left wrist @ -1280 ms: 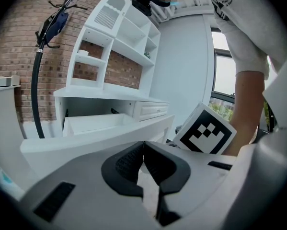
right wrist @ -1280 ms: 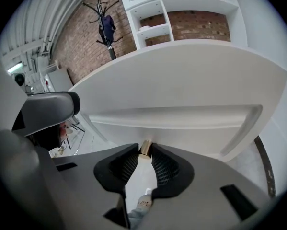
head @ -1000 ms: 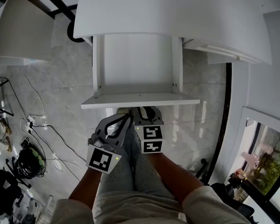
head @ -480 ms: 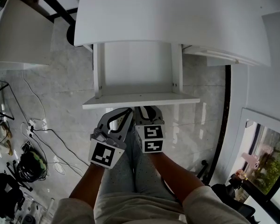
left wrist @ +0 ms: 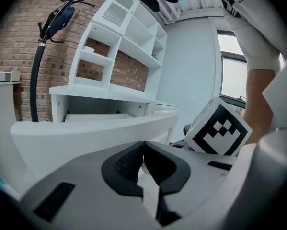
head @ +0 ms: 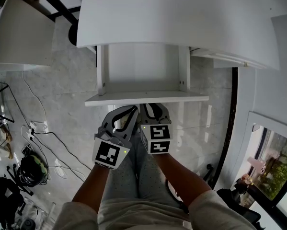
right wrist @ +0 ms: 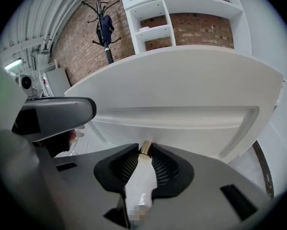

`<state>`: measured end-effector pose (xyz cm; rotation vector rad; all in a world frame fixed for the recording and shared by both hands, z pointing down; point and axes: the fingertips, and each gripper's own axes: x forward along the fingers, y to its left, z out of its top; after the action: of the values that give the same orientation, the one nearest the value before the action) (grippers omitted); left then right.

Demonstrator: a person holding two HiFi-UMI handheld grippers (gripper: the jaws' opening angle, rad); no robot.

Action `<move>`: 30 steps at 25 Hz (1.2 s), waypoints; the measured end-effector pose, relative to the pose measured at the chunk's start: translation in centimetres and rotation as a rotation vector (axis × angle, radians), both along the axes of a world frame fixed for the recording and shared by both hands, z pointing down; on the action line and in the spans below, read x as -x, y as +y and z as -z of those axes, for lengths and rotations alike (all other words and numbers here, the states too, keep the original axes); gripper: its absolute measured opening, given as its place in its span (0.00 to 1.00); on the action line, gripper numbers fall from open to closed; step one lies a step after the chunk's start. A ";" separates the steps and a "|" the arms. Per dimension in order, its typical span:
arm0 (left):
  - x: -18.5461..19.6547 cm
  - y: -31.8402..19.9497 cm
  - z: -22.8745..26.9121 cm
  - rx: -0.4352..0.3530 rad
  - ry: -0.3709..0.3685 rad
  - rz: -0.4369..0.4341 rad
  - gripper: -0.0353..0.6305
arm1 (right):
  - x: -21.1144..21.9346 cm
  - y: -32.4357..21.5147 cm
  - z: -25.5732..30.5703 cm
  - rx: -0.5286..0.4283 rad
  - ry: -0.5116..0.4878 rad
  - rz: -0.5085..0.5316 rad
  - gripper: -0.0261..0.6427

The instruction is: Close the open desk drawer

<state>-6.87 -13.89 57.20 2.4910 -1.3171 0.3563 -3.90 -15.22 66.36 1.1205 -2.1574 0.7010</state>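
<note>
Clamped on the knob (right wrist: 145, 146), the right gripper (head: 153, 109) is pushing the drawer (head: 145, 98) further into the desk (head: 177, 18); the left gripper (head: 126, 111), jaws together and empty, is following.

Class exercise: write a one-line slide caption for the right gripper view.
The right gripper clamps its jaws on the brass knob of the white drawer front.

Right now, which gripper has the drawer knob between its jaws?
The right gripper: it clamps the small brass knob on the drawer front. The left gripper is shut on nothing.
</note>
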 end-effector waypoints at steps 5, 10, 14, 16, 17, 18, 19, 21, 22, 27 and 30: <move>0.2 -1.1 0.0 -0.007 0.012 0.010 0.08 | 0.1 -0.9 0.0 -0.006 0.004 0.000 0.19; 0.7 -2.1 -0.1 -0.005 0.022 0.027 0.08 | 0.6 -2.0 0.1 -0.012 0.002 -0.004 0.19; 1.0 -3.0 -0.2 -0.006 0.029 0.040 0.08 | 0.8 -3.1 0.0 -0.017 0.000 -0.008 0.19; 1.4 -3.2 -0.4 0.008 0.025 0.043 0.08 | 1.0 -3.6 0.0 -0.016 0.000 -0.006 0.19; 1.6 -3.4 -0.5 0.012 0.021 0.043 0.08 | 1.1 -3.9 0.0 -0.016 0.001 -0.004 0.19; 1.7 -3.7 -0.5 0.005 0.022 0.046 0.08 | 1.2 -4.1 0.0 -0.016 0.002 -0.003 0.19; 1.8 -4.1 -0.4 -0.005 0.025 0.050 0.08 | 1.3 -4.4 0.0 -0.016 0.003 -0.003 0.19; 2.1 -4.7 -0.4 -0.014 0.026 0.053 0.08 | 1.5 -5.0 -0.2 -0.017 0.005 -0.004 0.19; 2.2 -5.0 -0.5 -0.015 0.027 0.055 0.08 | 1.5 -5.3 -0.2 -0.018 0.005 -0.005 0.19; 2.7 -6.2 -0.7 -0.011 0.024 0.062 0.08 | 1.9 -6.9 -0.1 -0.029 0.000 -0.009 0.19; 2.9 -7.1 -1.0 -0.010 0.022 0.060 0.08 | 2.2 -8.0 -0.2 -0.034 -0.004 -0.012 0.19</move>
<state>-9.75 -20.97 58.22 2.4506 -1.3845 0.3086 -6.09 -23.18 66.55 1.1519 -2.1754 0.6746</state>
